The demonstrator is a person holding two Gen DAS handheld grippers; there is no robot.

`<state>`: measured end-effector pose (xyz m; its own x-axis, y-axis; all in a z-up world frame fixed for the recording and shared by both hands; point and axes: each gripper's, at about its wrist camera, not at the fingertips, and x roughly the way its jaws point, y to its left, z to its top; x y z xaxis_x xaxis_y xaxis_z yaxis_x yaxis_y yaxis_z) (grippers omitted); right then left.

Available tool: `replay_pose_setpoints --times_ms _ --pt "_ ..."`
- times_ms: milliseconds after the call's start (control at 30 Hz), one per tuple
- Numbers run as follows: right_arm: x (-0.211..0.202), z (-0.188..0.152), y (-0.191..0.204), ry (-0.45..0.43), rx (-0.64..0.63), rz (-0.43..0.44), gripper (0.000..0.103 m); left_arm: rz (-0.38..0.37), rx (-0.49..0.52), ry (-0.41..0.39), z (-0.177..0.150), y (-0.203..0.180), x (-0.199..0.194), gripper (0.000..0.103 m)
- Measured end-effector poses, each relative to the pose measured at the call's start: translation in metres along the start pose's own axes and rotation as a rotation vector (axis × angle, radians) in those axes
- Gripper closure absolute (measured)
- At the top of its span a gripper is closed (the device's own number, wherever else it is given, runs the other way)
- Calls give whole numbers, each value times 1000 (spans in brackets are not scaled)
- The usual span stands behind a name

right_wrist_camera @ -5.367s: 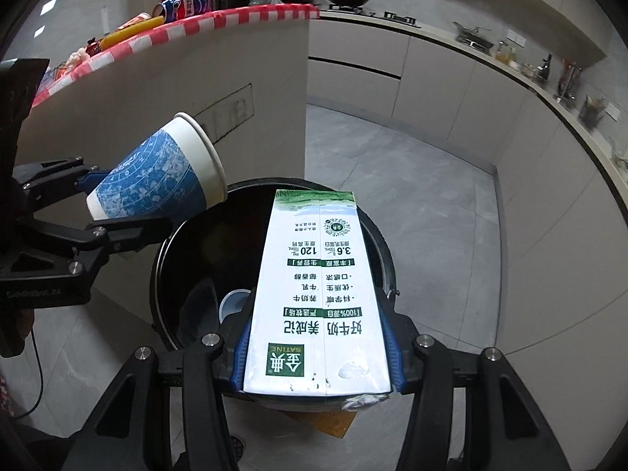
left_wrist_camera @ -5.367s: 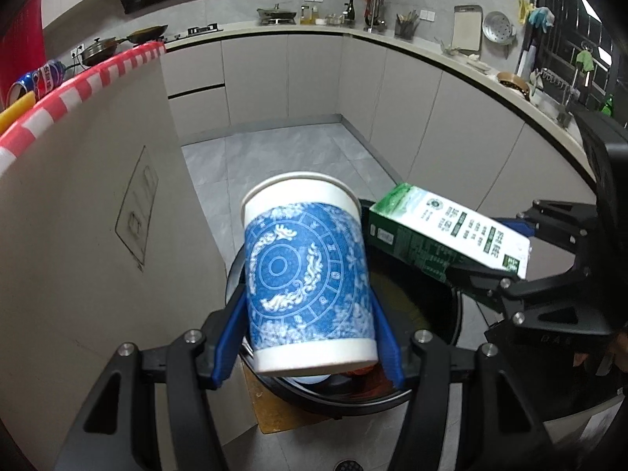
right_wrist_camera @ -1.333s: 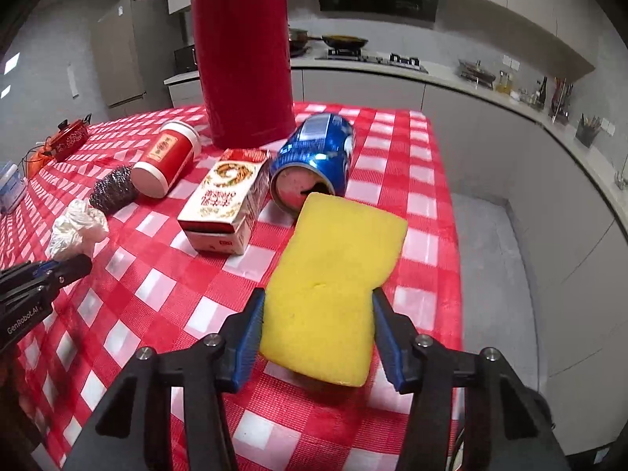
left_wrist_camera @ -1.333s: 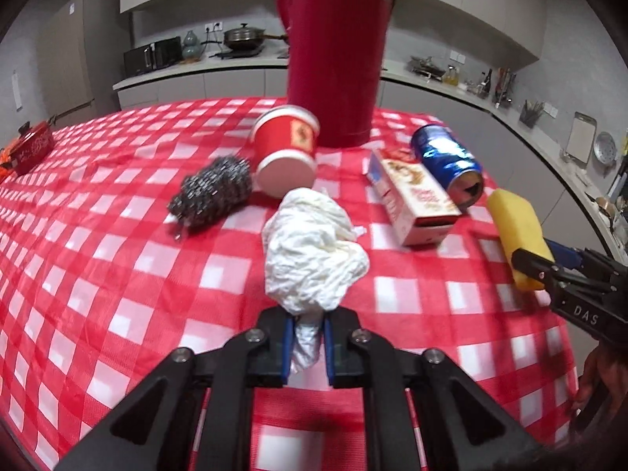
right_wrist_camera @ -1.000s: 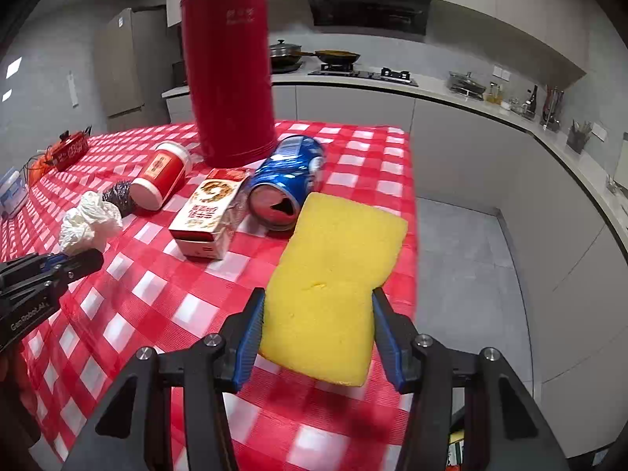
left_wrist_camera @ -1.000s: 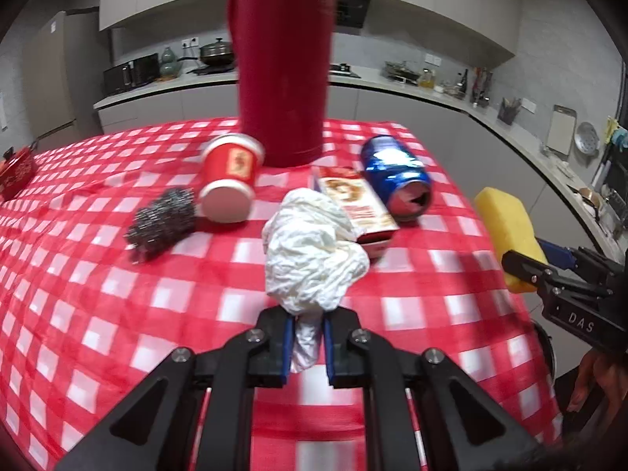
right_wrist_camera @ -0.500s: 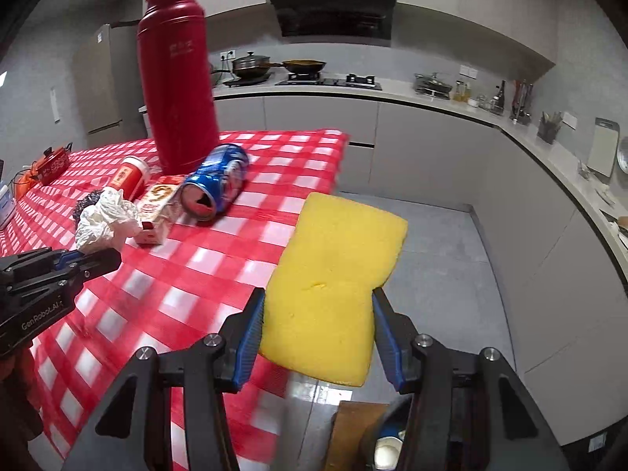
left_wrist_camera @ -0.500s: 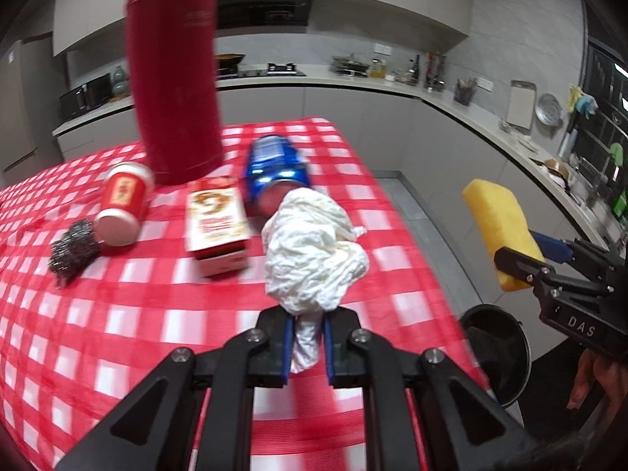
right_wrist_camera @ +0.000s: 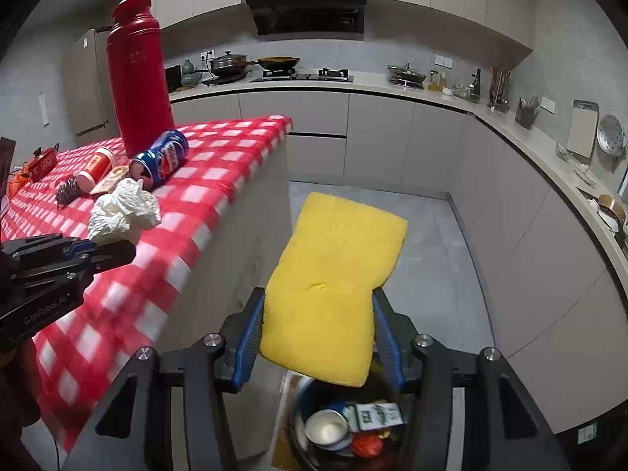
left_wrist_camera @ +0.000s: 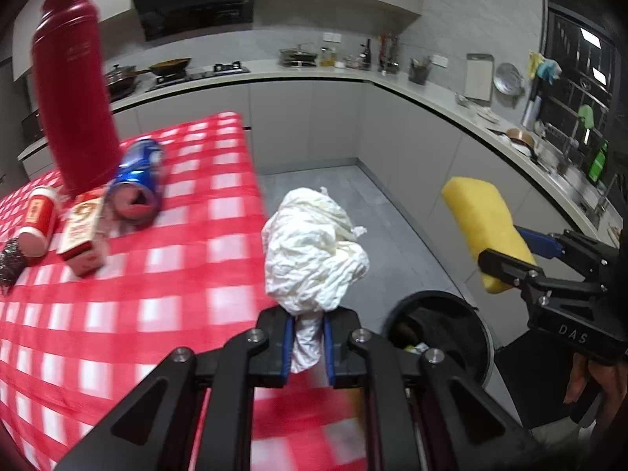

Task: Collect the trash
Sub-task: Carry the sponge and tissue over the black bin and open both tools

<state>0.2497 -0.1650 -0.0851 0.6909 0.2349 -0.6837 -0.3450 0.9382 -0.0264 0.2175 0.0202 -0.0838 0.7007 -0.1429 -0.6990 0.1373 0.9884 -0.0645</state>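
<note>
Your right gripper (right_wrist_camera: 318, 337) clamps the yellow sponge (right_wrist_camera: 333, 282), with the trash bin (right_wrist_camera: 345, 428) directly below its jaws. Your left gripper (left_wrist_camera: 306, 347), jaws pinched tight on the crumpled tissue (left_wrist_camera: 310, 247), sits over the table (left_wrist_camera: 117, 314) edge; the bin lies down-right.

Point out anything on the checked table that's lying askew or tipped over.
The blue can lies on its side beside the upright red flask, open end toward the table edge. The red-and-white cup is also tipped over, next to a small carton lying flat.
</note>
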Motion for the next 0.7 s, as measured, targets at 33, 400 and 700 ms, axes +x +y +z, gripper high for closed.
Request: replay_pose_setpoints --times_ms 33,400,700 --pt "-3 -5 -8 0 -3 -2 49 -9 6 3 -1 -11 1 89" --pt "-22 -63 -94 45 -34 -3 49 -66 49 62 -25 -103 31 89" --pt "2 -117 -126 111 -118 86 48 -44 17 115 -63 -149 63 89"
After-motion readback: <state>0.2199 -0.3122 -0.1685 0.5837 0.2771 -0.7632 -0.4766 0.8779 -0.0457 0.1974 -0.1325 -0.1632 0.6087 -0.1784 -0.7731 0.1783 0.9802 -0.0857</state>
